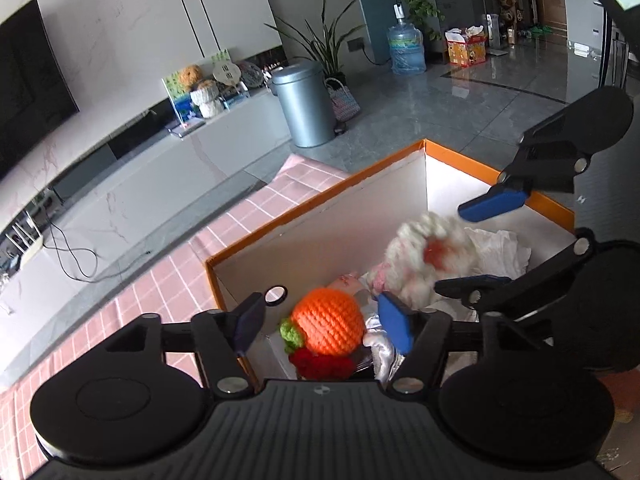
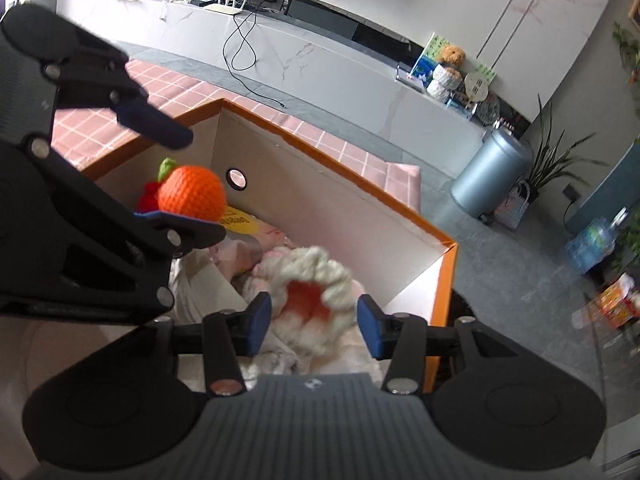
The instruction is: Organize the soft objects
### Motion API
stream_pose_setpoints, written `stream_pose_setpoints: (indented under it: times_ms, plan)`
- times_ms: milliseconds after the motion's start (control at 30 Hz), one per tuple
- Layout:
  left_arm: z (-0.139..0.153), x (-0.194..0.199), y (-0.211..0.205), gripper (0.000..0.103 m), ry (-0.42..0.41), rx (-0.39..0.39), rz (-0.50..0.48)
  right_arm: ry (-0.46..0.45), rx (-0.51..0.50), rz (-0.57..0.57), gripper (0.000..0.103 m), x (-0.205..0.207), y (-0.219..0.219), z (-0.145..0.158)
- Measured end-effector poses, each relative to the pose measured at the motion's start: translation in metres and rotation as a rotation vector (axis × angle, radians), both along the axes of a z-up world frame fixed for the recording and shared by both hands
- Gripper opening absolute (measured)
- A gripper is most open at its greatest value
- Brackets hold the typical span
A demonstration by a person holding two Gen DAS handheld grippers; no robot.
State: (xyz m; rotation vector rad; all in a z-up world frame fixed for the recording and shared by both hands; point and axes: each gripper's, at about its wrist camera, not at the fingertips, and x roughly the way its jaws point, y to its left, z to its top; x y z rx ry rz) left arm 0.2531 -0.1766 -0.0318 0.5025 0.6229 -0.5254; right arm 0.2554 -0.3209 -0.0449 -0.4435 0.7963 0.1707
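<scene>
Orange-rimmed box holds the cream knitted toy, blurred and maybe falling, just ahead between the spread right gripper, while the left gripper, also spread, brackets the orange crochet fruit.

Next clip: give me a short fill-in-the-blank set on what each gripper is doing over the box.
1. The crocheted orange ball sits between the open fingers of the ____ gripper.
2. The right gripper is open around the fluffy cream-and-red knitted toy, which looks ____ in both views.
3. Both toys are over the white cardboard box, whose rim is ____.

Missing words: left; blurred; orange
</scene>
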Motion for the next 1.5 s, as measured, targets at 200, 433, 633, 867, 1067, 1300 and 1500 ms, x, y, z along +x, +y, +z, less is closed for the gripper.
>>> stream_pose_setpoints:
  times_ms: [200, 433, 633, 867, 1067, 1300, 1500]
  plan:
    - [0.003, -0.005, 0.004, 0.081, -0.028, -0.025, 0.029, -0.033, -0.027, 0.008, 0.067, -0.011, -0.001, 0.005]
    - [0.018, -0.024, 0.017, 0.081, -0.107, -0.074, 0.026, -0.091, -0.015, -0.005, 0.085, -0.025, -0.005, 0.025]
    - [0.037, -0.049, 0.029, 0.082, -0.171, -0.130, 0.028, -0.166, 0.035, -0.048, 0.093, -0.052, -0.011, 0.047]
    - [0.058, -0.089, 0.041, 0.082, -0.232, -0.156, 0.037, -0.289, 0.150, -0.120, 0.097, -0.109, -0.014, 0.073]
    - [0.066, -0.129, 0.054, 0.087, -0.321, -0.176, 0.061, -0.392, 0.253, -0.193, 0.100, -0.161, -0.003, 0.088]
    - [0.069, -0.165, 0.072, 0.093, -0.405, -0.242, 0.149, -0.536, 0.317, -0.297, 0.100, -0.211, 0.018, 0.091]
    - [0.068, -0.182, 0.089, 0.098, -0.421, -0.319, 0.231, -0.566, 0.354, -0.286, 0.100, -0.241, 0.040, 0.080]
